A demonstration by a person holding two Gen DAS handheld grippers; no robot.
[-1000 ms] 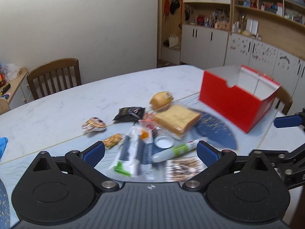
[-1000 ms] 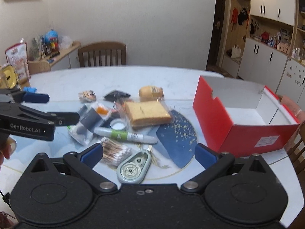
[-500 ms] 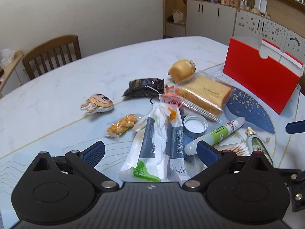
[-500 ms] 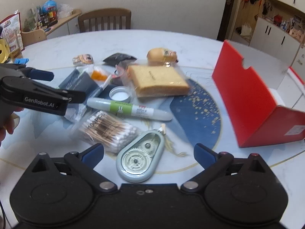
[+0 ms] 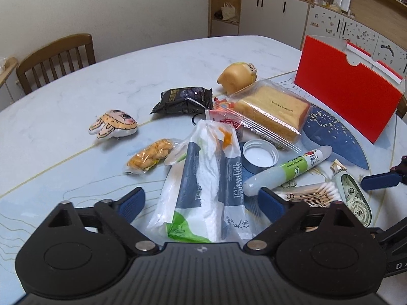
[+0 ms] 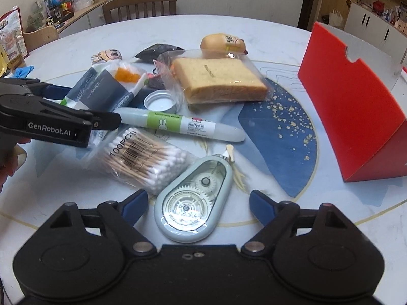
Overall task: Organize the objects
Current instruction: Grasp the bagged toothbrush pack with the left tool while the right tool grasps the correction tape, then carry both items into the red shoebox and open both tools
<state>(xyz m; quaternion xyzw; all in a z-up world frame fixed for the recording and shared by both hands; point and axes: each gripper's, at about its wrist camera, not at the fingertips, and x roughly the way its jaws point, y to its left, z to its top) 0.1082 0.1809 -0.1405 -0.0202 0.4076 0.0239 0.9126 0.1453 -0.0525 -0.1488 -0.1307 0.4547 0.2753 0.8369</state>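
Observation:
My left gripper (image 5: 201, 200) hangs low over a white and grey tissue pack (image 5: 208, 178), which lies between its blue fingers. The jaws are closing and the pads stand clear of the pack. My right gripper (image 6: 198, 202) straddles a pale green correction tape dispenser (image 6: 193, 198). Its jaws are closing too, with small gaps on both sides. A bag of cotton swabs (image 6: 147, 157), a glue stick (image 6: 178, 124), a metal lid (image 6: 160, 101) and bagged bread (image 6: 218, 78) lie just beyond. A red box (image 6: 356, 117) stands open at the right.
A yellow squishy toy (image 5: 236, 76), a black snack packet (image 5: 183, 99), a bunny plush (image 5: 114, 127) and a bag of orange snacks (image 5: 150, 156) lie on the marble table (image 5: 127, 76). A wooden chair (image 5: 56, 61) stands at the far edge.
Both grippers have come down toward the table and tipped further downward, so the pile looks closer. Each pair of jaws stands a little narrower than before.

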